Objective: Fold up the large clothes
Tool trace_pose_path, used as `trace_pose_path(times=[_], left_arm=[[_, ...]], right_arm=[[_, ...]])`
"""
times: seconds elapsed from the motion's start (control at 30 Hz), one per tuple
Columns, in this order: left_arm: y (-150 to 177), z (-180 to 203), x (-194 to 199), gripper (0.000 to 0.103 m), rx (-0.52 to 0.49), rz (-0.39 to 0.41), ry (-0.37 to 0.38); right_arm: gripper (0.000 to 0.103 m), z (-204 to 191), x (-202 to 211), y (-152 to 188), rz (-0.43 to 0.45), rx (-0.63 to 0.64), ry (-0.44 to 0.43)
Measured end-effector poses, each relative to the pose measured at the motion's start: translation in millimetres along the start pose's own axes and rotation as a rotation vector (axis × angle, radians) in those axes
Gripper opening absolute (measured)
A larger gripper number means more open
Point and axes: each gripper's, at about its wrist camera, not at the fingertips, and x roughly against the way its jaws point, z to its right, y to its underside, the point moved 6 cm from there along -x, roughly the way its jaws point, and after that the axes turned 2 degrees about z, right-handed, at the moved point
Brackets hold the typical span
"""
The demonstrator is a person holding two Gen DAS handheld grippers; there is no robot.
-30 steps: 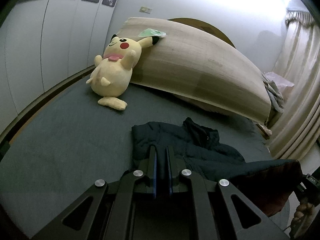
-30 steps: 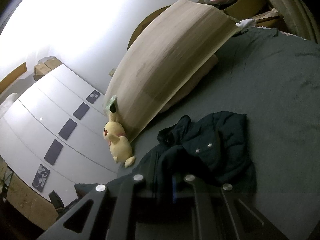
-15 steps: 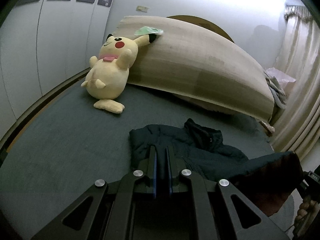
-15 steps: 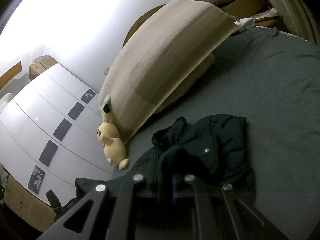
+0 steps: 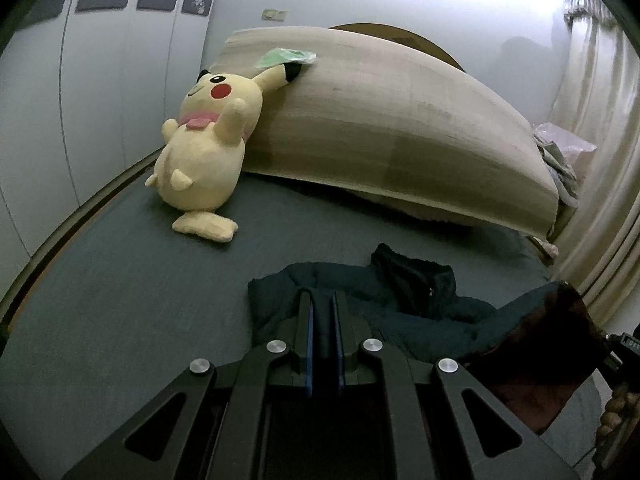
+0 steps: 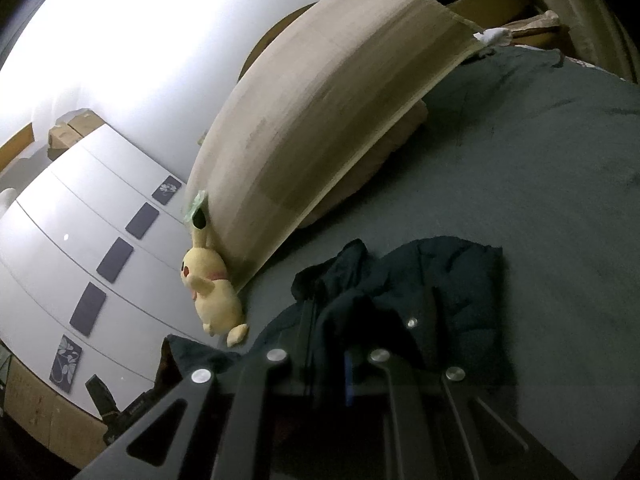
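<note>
A dark padded jacket (image 5: 404, 304) lies crumpled on the grey bed cover (image 5: 120, 300), near the foot end and well apart from the headboard side. The left gripper (image 5: 322, 312) has its two fingers drawn nearly together with a fold of the jacket's dark cloth pinched between the blue pads. The right gripper (image 6: 332, 320) is likewise narrowed onto the same garment, its fingers half buried under dark fabric that drapes over them, so the pads are hard to make out. From the left wrist view a lifted part of the jacket shows its reddish-brown lining (image 5: 536, 364) at the right, next to a hand (image 5: 618, 412) at the picture's edge. Beyond the jacket the bed cover is bare up to a yellow plush toy (image 5: 208, 152) that leans against a large beige bolster (image 5: 400, 128); a small green wrapper (image 5: 286, 57) rests on the bolster by the toy's ear. White wardrobe doors (image 6: 80, 248) with dark panels run along one side, and pale curtains (image 5: 600, 160) hang on the other
</note>
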Motion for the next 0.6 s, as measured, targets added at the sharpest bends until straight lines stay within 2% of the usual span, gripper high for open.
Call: trace_pose_path(times=[0.37,0.6], left_arm=[[-38,10,-22,0.008,-0.021,0.037,0.032],[-58,12,-52,0.008,-0.029,0.041,0.048]], right_arm=[[0.011,-17,-22,-33,0.029,0.024,-0.002],[0.011,-20,-51,-59,0.03,0.043,0.028]])
